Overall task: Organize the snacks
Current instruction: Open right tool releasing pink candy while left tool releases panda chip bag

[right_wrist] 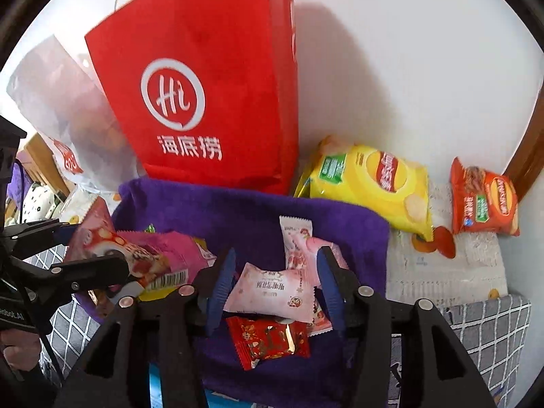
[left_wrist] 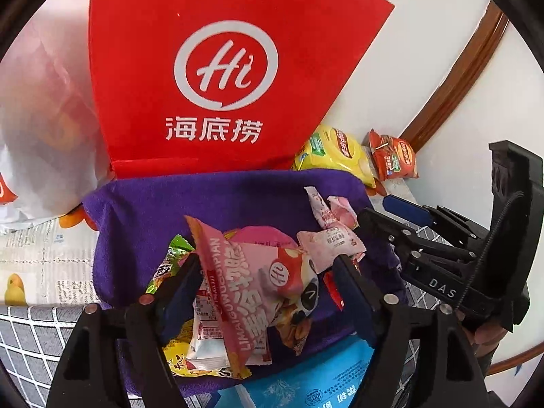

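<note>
1. A tall red paper bag (right_wrist: pixel 204 102) with a white "Hi" logo is standing against a white wall, and a translucent white plastic bag (right_wrist: pixel 61 102) is leaning just beside it.
2. A purple towel (left_wrist: pixel 204 197) is lying spread in front of the red bag, on a surface covered with grey checked cloth (left_wrist: pixel 30 333) and a fruit-printed sheet (right_wrist: pixel 448 272). Loose snack packets are piled on the towel.
3. A yellow crisp bag (right_wrist: pixel 374 180) and a smaller orange crisp bag (right_wrist: pixel 482 200) are sitting off the towel, near the wall.
4. The left gripper (left_wrist: pixel 265 292) is pointing steeply down over a long pink snack pouch (left_wrist: pixel 251 285). Its jaws are standing fairly wide on either side of the pouch; I cannot tell whether the pads are touching it, and it looks released rather than held.
5. The right gripper (right_wrist: pixel 275 285) is hanging over a small pale pink sweet packet (right_wrist: pixel 272 289). Its jaws are partly open, flanking the packet without clearly pinching it.
6. A red foil sweet (right_wrist: pixel 268 340) is lying just below that packet, touching it.
7. To do this step well, I would judge: centre each pair of jaws over a single packet, close on a flat middle section rather than a crimped edge, and lift straight up so that neighbouring packets are not dragged along.
</note>
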`<action>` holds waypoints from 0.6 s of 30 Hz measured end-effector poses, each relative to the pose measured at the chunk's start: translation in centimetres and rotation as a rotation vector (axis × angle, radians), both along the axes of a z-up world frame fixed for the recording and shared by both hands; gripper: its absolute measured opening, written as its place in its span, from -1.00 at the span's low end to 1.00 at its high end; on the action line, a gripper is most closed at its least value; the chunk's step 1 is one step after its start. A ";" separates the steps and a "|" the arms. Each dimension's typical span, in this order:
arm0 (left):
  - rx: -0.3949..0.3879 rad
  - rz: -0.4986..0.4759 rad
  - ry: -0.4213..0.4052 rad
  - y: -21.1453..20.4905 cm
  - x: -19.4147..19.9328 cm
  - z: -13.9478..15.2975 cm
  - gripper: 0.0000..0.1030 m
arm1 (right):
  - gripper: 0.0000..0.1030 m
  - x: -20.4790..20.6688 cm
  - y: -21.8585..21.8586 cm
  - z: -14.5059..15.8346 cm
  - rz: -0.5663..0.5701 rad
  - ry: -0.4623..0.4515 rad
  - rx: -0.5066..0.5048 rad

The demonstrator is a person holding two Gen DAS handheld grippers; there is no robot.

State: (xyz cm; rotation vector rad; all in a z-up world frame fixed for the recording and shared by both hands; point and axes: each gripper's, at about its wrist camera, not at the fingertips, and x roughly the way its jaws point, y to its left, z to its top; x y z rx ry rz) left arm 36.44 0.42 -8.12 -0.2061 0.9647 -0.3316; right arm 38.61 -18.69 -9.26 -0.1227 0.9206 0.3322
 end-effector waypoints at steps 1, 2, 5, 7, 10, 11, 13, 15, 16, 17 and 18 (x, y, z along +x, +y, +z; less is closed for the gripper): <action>-0.002 0.000 -0.001 0.0 -0.1 0.2 0.55 | 0.01 -0.1 0.0 0.3 0.000 -0.007 -0.001; -0.007 -0.002 -0.001 0.1 -0.1 0.3 0.60 | 0.01 -0.2 -0.1 0.6 -0.002 -0.012 -0.002; -0.044 -0.012 -0.004 0.5 -0.4 1.1 0.73 | 0.03 -0.4 -0.4 1.3 -0.018 -0.026 -0.003; -0.041 -0.008 -0.022 0.6 -0.9 1.8 0.74 | 0.03 -0.6 -0.6 1.8 -0.034 -0.038 -0.010; -0.032 -0.013 -0.036 0.3 -1.3 2.4 0.82 | 0.08 -1.1 -0.7 2.6 -0.045 -0.052 -0.015; -0.030 -0.016 -0.037 0.1 -1.4 2.5 0.82 | 0.08 -1.3 -0.7 2.8 -0.052 -0.054 -0.018; -0.023 -0.024 -0.034 -0.1 -1.6 2.6 0.82 | 0.09 -1.6 -0.8 3.1 -0.066 -0.061 -0.021; -0.005 -0.027 -0.030 -0.4 -1.8 2.7 0.82 | 0.09 -1.9 -0.7 3.2 -0.067 -0.053 -0.026; -0.001 -0.029 -0.028 -0.5 -1.9 2.7 0.82 | 0.09 -2.1 -0.7 3.2 -0.069 -0.047 -0.031; 0.010 -0.033 -0.018 -0.8 -2.1 2.8 0.82 | 0.09 -2.5 -0.7 3.3 -0.076 -0.044 -0.038; 0.020 -0.033 -0.010 -0.8 -2.2 2.8 0.82 | 0.09 -2.8 -0.8 3.3 -0.082 -0.043 -0.043</action>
